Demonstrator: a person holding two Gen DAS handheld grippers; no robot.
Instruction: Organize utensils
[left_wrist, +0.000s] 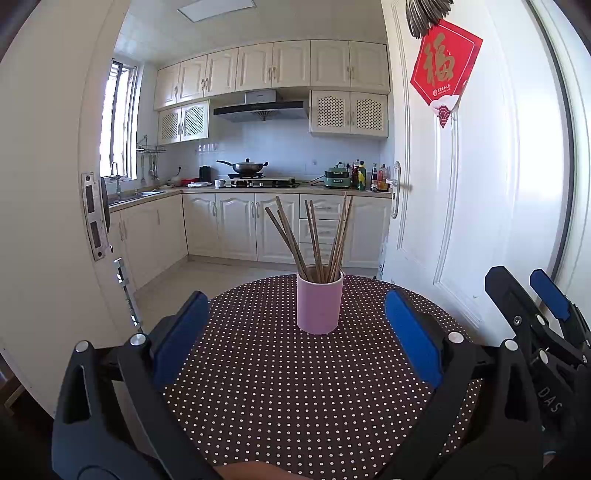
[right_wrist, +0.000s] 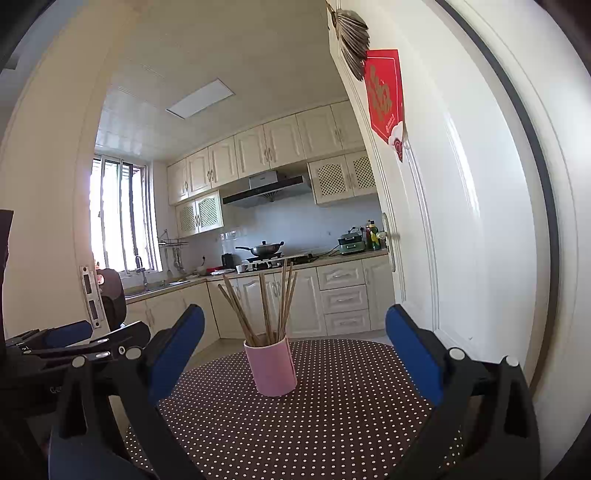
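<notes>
A pink cup (left_wrist: 320, 305) stands upright near the far edge of a round table with a brown polka-dot cloth (left_wrist: 280, 398). Several brown chopsticks (left_wrist: 320, 240) stand in it, fanned out. My left gripper (left_wrist: 298, 328) is open and empty, its blue pads either side of the cup but nearer the camera. My right gripper (right_wrist: 295, 354) is open and empty, held just short of the cup (right_wrist: 272, 366), with the chopsticks (right_wrist: 266, 306) above. The right gripper also shows at the right edge of the left wrist view (left_wrist: 532, 302), and the left gripper at the left edge of the right wrist view (right_wrist: 74, 339).
A white open door (left_wrist: 472, 184) with a red paper decoration (left_wrist: 445, 74) stands close on the right of the table. A door frame (left_wrist: 48, 221) is on the left. Beyond is a kitchen with cabinets, a stove and a wok (left_wrist: 245, 167).
</notes>
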